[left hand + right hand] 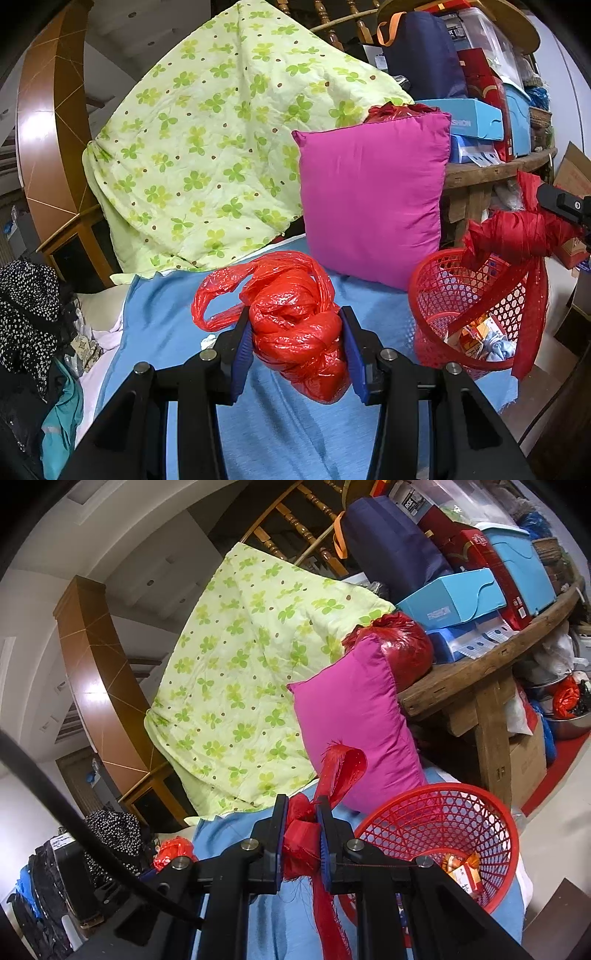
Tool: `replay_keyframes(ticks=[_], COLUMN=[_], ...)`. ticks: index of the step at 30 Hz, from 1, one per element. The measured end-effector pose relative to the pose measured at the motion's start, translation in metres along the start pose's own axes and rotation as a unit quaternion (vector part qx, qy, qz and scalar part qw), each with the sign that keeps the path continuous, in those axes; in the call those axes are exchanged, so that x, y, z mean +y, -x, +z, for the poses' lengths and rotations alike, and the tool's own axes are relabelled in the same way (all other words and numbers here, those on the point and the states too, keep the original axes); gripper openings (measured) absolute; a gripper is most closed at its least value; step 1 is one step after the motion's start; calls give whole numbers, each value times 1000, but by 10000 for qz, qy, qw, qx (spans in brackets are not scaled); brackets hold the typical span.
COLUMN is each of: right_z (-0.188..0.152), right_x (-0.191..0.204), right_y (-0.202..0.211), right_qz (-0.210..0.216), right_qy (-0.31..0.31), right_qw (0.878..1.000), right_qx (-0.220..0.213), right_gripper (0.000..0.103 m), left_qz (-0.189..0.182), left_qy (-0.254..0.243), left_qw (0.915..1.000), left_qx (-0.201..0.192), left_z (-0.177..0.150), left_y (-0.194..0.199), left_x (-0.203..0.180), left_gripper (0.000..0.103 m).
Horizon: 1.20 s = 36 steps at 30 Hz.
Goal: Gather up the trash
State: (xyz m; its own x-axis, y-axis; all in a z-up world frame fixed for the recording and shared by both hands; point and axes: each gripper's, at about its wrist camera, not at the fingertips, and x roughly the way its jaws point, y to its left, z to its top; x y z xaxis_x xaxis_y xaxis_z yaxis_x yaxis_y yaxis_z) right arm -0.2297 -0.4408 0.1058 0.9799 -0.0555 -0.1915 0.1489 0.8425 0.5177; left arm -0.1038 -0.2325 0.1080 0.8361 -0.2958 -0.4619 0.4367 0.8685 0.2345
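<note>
My left gripper (295,325) is shut on a knotted red plastic bag (291,321) and holds it above the blue bedsheet (177,332). My right gripper (301,818) is shut on a bundle of red ribbon (304,834), whose ends trail up and down. In the left wrist view the ribbon bundle (513,236) hangs over the rim of a red mesh basket (443,280). The basket (476,819) stands at the bed's right edge and holds some wrappers and paper scraps (463,873).
A magenta pillow (373,199) leans behind the basket. A green clover quilt (221,147) is piled at the back. A wooden table (480,668) with boxes and a red bagged bundle (406,646) stands right. Clothes (29,310) lie left of the bed.
</note>
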Motion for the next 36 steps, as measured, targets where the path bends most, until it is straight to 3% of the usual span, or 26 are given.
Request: replay_keyframes(ticks=[27, 36], right_z=[13, 17], right_x=[-28, -44], right_y=[0, -1], right_qz=[-196, -285], right_qy=[-139, -215], right_qw=[9996, 9993], right_qx=[-121, -124], right_gripper=[15, 15], left_qz=[-282, -545], left_qy=[-150, -150], left_qw=[9995, 9983], left_qx=[67, 129], left_z=[16, 22], left_y=[-22, -30], left_x=[-30, -47], left_gripper=[47, 47])
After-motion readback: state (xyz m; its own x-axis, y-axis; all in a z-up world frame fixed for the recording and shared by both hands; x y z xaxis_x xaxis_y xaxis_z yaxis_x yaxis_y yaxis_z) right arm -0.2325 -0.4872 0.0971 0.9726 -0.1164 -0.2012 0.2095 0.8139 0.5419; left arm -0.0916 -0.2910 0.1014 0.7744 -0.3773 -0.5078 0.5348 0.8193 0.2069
